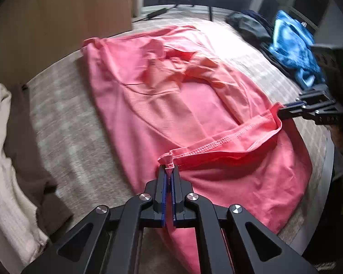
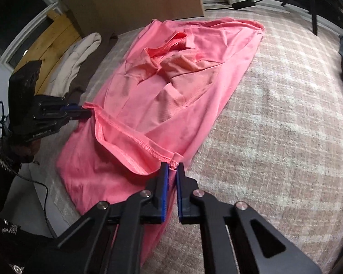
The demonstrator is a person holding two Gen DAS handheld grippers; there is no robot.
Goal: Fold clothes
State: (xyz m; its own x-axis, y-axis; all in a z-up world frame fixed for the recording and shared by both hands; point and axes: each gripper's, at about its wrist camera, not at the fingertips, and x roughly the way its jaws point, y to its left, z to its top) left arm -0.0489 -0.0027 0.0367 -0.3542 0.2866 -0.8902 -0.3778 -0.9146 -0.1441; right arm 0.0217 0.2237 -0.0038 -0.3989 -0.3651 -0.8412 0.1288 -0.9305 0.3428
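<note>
Fingers of the left gripper (image 1: 169,167) are clamped on one corner of the pink garment's (image 1: 171,105) stitched hem (image 1: 217,142); the right gripper (image 2: 172,167) pinches the hem's other corner, so the hem runs between them, lifted slightly off the lower layer. The garment lies spread on a round surface (image 2: 274,125) covered with a checked cloth, its near end reaching the near edge. Cream and brown clothes (image 1: 9,159) sit at the left edge, a blue and dark pile (image 1: 290,50) at the far right edge. To the garment's right the checked cloth lies bare.
</note>
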